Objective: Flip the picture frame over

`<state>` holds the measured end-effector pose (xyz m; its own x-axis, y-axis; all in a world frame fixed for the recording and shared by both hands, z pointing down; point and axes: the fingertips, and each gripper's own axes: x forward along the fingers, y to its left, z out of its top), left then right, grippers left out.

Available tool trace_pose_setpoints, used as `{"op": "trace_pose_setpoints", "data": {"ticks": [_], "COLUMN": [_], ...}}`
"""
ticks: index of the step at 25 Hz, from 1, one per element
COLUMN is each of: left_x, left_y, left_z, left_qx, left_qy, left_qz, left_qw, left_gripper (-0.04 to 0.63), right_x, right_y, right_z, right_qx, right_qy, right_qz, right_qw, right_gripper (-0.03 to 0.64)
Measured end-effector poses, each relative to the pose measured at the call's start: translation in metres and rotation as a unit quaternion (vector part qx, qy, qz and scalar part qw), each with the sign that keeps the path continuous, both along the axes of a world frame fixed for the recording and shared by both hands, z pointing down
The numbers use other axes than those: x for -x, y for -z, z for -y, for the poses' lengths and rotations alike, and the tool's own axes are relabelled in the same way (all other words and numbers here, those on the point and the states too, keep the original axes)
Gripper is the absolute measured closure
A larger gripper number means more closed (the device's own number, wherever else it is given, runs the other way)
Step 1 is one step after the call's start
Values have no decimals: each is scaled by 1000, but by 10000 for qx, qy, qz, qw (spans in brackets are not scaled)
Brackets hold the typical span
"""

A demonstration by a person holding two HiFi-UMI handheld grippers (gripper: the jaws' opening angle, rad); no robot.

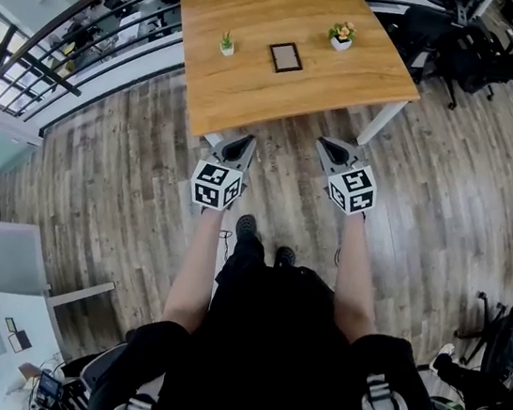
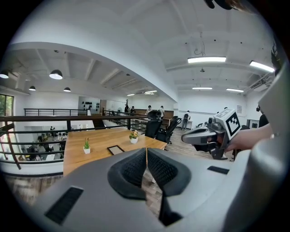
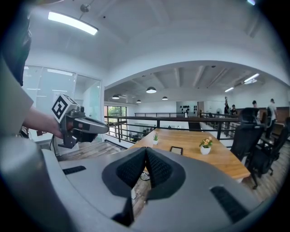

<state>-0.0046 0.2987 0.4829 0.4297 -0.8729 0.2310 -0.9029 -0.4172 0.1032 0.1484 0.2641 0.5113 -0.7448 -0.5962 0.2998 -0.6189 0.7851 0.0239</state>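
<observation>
The picture frame point(image 1: 286, 57) was seen lying flat near the middle of the wooden table point(image 1: 253, 95), between a small green plant point(image 1: 226, 43) and a flowering plant point(image 1: 342, 35). Which face was turned up could not be told; it was perhaps the front. The left gripper point(image 1: 242, 140) and the right gripper point(image 1: 329, 147) were held before the near table edge, both with jaws pressed together and nothing gripped.
</observation>
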Motion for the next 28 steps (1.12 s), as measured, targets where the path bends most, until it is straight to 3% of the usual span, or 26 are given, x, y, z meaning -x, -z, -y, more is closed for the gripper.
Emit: {"op": "trace_pose_setpoints", "data": {"ticks": [5, 9, 11, 12, 17, 22, 28], "left_x": [2, 12, 21, 26, 44, 59, 81], "left_y": [-2, 3, 6, 5, 2, -2, -6], "left_z": [9, 17, 24, 27, 37, 52, 72], "left_qx": [-50, -180, -271, -279, -245, -171, -115], "left_qy": [-89, -2, 162, 208, 184, 72, -94], "left_qz": [50, 36, 79, 87, -9, -4, -86], "left_qw": [9999, 9998, 9995, 9994, 9995, 9998, 9999], "left_gripper": [570, 559, 390, 382, 375, 348, 347], "right_x": [4, 10, 15, 18, 33, 44, 65], "right_y": [-2, 3, 3, 2, 7, 7, 0], "right_z": [5, 12, 17, 18, 27, 43, 58], "right_qx": [54, 21, 9, -8, -109, -117, -36], "right_qy": [-37, -106, -130, -137, -242, -508, -652], "right_qz": [12, 138, 154, 123, 24, 33, 31], "right_qw": [10000, 9998, 9998, 9998, 9996, 9986, 9979], "right_gripper": [571, 400, 347, 328, 289, 196, 201]}}
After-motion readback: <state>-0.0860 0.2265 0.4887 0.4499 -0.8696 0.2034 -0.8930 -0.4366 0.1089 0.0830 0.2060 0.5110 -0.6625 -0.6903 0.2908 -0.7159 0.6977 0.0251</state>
